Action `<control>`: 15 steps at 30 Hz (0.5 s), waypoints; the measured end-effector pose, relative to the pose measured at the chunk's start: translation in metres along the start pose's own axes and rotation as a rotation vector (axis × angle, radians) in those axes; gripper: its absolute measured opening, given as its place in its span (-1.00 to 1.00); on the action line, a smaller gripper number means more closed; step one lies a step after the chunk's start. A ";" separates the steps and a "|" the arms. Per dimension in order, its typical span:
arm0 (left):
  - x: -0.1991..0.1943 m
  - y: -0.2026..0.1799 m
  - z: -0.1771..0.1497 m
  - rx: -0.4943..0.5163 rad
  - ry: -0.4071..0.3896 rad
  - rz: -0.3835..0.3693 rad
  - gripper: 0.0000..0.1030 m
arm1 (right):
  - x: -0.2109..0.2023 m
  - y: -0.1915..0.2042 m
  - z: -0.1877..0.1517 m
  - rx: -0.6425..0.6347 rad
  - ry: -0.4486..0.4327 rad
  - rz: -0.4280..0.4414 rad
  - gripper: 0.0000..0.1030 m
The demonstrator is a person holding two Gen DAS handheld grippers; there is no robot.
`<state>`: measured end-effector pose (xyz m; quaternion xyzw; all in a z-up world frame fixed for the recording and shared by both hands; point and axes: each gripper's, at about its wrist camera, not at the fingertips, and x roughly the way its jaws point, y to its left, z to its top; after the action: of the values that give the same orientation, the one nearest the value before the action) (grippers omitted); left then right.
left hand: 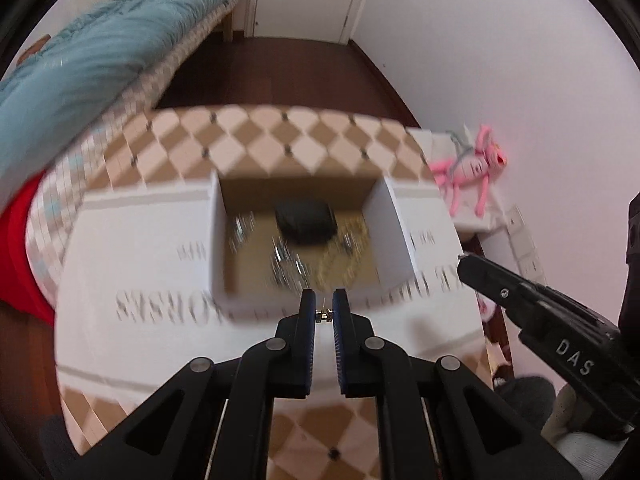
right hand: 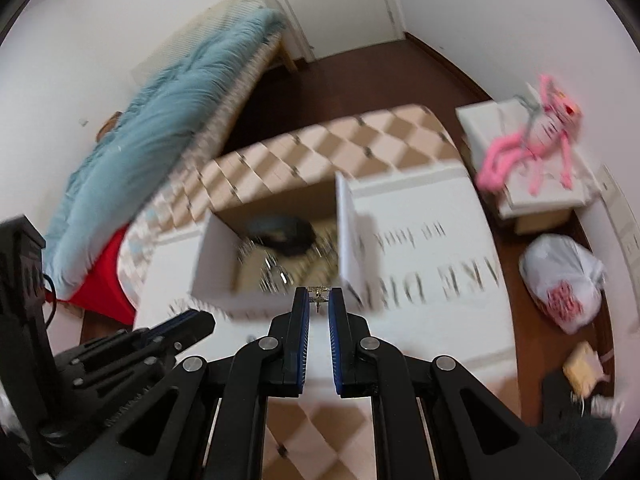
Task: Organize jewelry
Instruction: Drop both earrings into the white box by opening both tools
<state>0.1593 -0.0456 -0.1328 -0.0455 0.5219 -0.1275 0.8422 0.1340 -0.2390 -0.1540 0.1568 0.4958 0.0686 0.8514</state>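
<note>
A white cardboard box point(left hand: 218, 240) stands open on a checkered tabletop point(left hand: 280, 132). Inside lie a black pouch point(left hand: 306, 222) and blurred loose jewelry point(left hand: 288, 264). My left gripper point(left hand: 323, 297) hangs above the box's near edge, shut on a small metal jewelry piece point(left hand: 324, 315). In the right wrist view the box point(right hand: 212, 264) and pouch point(right hand: 288, 236) show again. There my right gripper point(right hand: 319, 293) is shut on a small gold jewelry piece point(right hand: 318, 301). The right gripper's fingers point(left hand: 480, 270) and the left gripper's fingers point(right hand: 188, 324) appear at the frame sides, apart. Both views are motion-blurred.
A white lettered sheet point(left hand: 140, 280) covers the table around the box. A bed with a teal blanket point(left hand: 100, 52) runs along the left. A pink plush toy point(right hand: 532, 136) lies on a white stand at right. On the dark floor sits a plastic bag point(right hand: 564, 280).
</note>
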 end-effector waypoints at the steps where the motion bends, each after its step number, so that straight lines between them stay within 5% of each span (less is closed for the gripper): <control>1: 0.003 0.001 0.008 0.009 -0.003 0.020 -0.88 | 0.005 0.003 0.012 -0.010 -0.001 0.006 -0.81; 8: 0.046 0.029 0.051 0.019 0.079 0.088 -0.88 | 0.058 0.012 0.068 -0.052 0.064 -0.016 -0.81; 15: 0.068 0.042 0.059 -0.010 0.148 0.101 -0.82 | 0.103 0.014 0.085 -0.081 0.182 -0.043 -0.79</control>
<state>0.2474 -0.0266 -0.1736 -0.0138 0.5850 -0.0852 0.8064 0.2600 -0.2147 -0.1950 0.1048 0.5710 0.0840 0.8099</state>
